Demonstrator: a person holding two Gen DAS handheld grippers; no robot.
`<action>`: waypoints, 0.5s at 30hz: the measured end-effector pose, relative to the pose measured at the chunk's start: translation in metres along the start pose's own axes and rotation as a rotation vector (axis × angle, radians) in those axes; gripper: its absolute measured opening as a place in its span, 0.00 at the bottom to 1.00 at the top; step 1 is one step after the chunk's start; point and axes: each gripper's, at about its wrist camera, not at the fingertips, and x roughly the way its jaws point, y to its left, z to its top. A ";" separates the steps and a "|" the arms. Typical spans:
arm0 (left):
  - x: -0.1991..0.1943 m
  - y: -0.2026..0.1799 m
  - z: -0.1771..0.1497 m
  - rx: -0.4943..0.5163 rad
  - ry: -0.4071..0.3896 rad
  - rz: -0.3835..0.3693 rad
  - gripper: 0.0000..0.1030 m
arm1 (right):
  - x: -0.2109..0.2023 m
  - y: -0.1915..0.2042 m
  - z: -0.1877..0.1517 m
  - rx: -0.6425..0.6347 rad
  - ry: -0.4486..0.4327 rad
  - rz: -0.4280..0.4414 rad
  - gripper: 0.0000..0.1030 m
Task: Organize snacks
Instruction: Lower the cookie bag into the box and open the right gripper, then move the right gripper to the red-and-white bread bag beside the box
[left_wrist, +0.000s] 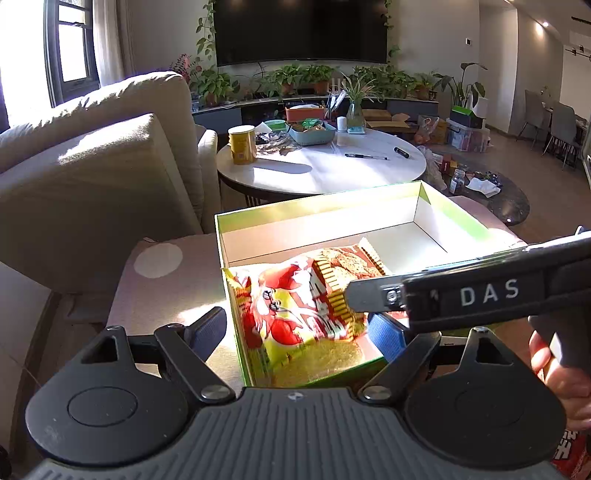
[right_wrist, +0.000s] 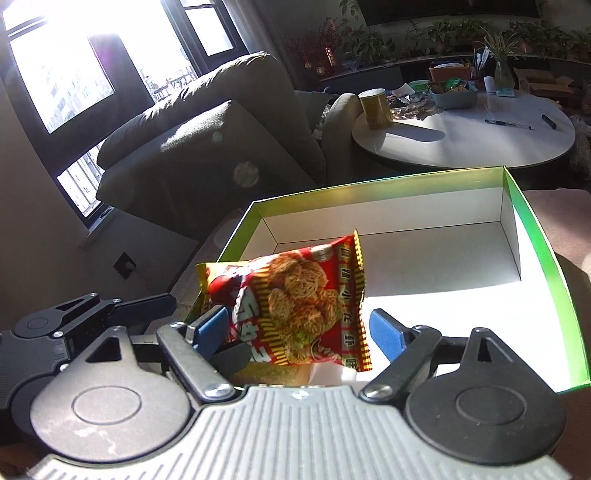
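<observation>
- We see a snack bag (right_wrist: 295, 306) tilted in the box's (right_wrist: 532, 229) near corner.
- Our right gripper (right_wrist: 299, 332) stands open around the bag.

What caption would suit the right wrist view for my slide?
Open right tongs flank a red snack packet in the near corner of a green-rimmed box.

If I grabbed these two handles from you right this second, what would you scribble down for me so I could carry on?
Left gripper: open, jaws either side of the snack packet, pads not pressing it.
Right gripper: open, also straddling the packet, not gripping.
Packet: in the near corner of the green box, leaning tilted on the near wall.
Done: one snack is in the box.
Left: back both grippers out; rest of the box is bare. No other loose snacks clearly in view.
</observation>
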 end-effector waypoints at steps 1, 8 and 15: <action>-0.003 0.000 -0.001 -0.004 -0.003 -0.001 0.79 | -0.003 0.000 -0.001 0.004 -0.005 -0.004 0.74; -0.029 0.001 -0.012 -0.031 -0.044 -0.018 0.79 | -0.029 -0.003 -0.014 0.034 -0.032 -0.007 0.74; -0.048 -0.008 -0.027 -0.033 -0.046 -0.077 0.82 | -0.054 0.003 -0.029 0.035 -0.043 -0.022 0.74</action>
